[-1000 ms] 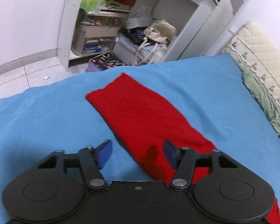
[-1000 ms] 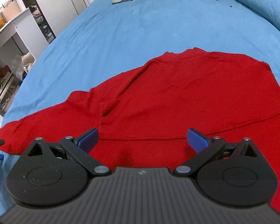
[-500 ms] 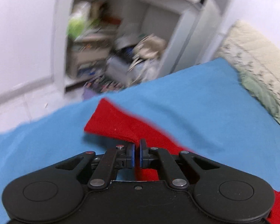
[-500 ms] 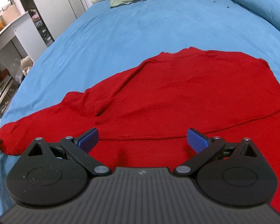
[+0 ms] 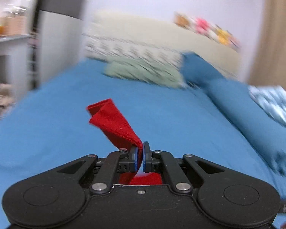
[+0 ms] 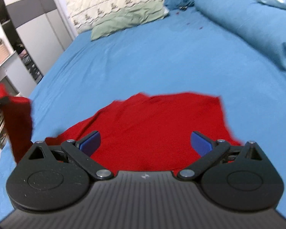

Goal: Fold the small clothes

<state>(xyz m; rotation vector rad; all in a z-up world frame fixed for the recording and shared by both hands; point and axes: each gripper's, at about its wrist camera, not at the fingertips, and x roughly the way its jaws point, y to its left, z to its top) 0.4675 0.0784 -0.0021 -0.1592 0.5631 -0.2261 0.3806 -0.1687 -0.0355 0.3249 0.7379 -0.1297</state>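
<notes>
A red knit garment [image 6: 158,126] lies spread on the blue bed sheet [image 6: 143,61]. My left gripper [image 5: 140,152] is shut on its red sleeve [image 5: 114,124] and holds it lifted off the bed, the cuff sticking up ahead of the fingers. In the right wrist view the lifted sleeve [image 6: 19,126] hangs at the far left. My right gripper [image 6: 144,143] is open and empty, hovering just above the garment's body, its blue pads [image 6: 90,143] wide apart.
A cream patterned pillow [image 6: 114,2] and a pale green one [image 6: 127,21] lie at the head of the bed. A blue duvet roll [image 6: 247,24] runs along the right. Shelves and a wardrobe [image 6: 13,43] stand to the left.
My left gripper closed on the sleeve, lifted it off the bed and swung round toward the pillows. My right gripper stayed open and drew back a little over the garment.
</notes>
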